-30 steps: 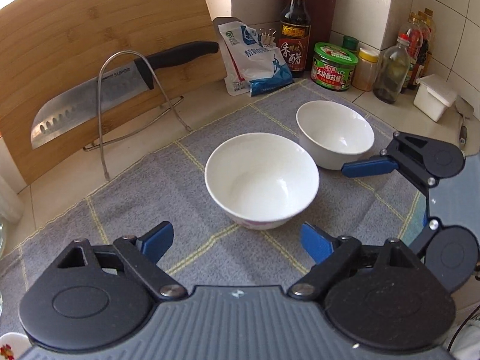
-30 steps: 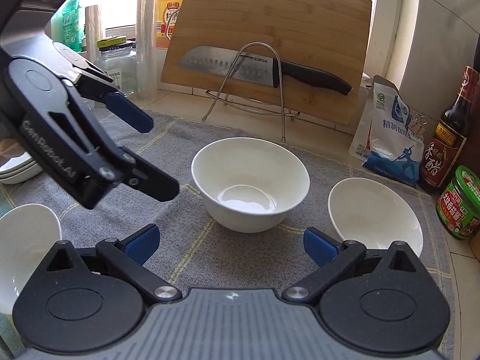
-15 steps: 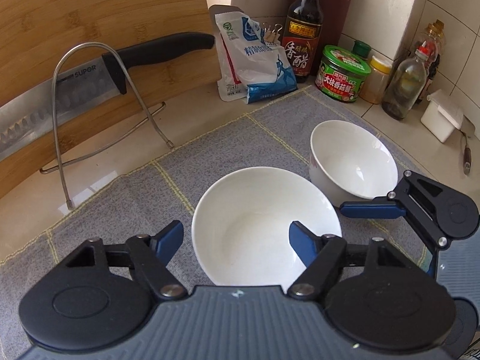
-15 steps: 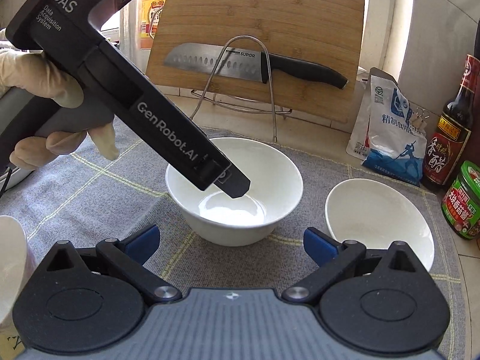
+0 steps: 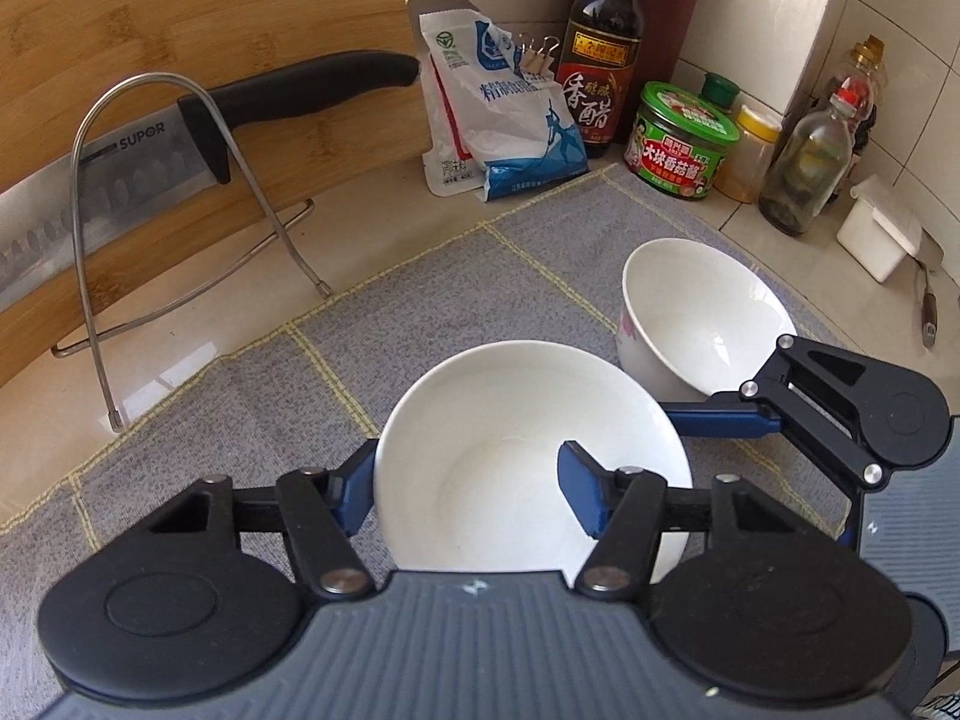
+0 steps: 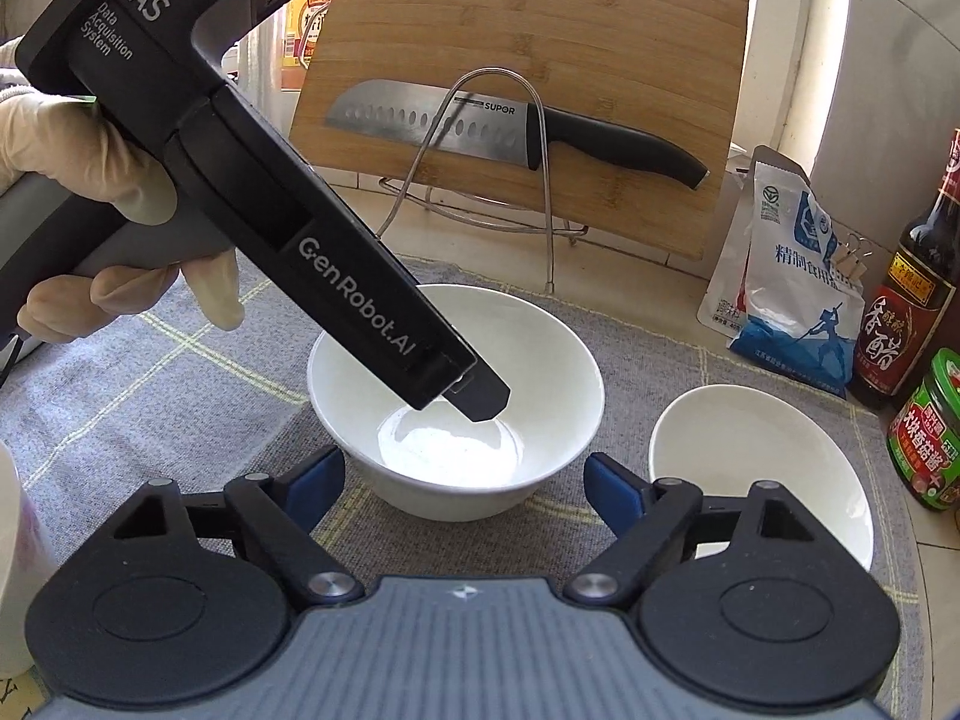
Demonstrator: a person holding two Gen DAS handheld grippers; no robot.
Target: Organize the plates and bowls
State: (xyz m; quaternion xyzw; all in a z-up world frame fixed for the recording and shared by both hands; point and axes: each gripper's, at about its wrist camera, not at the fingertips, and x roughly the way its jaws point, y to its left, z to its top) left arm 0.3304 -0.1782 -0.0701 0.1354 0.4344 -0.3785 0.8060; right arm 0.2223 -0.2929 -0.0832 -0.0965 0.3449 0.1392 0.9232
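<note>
SUPOR marks the knife [image 5: 150, 162] beyond the left tongs [image 5: 465, 495], which pinch the near bowl's [image 5: 516, 438] wall. Right tongs [image 6: 465, 480] are closing, gripping nothing, second bowl [image 6: 756, 462] to their right.

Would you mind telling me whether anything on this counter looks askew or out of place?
One thing: the smaller bowl on the grey mat sits tilted, its mouth leaning toward the right tool. Nothing looks spilled or broken.

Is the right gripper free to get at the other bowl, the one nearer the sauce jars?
Probably yes: the right gripper, jaws closing on nothing, has bare cloth between it and that bowl.
</note>
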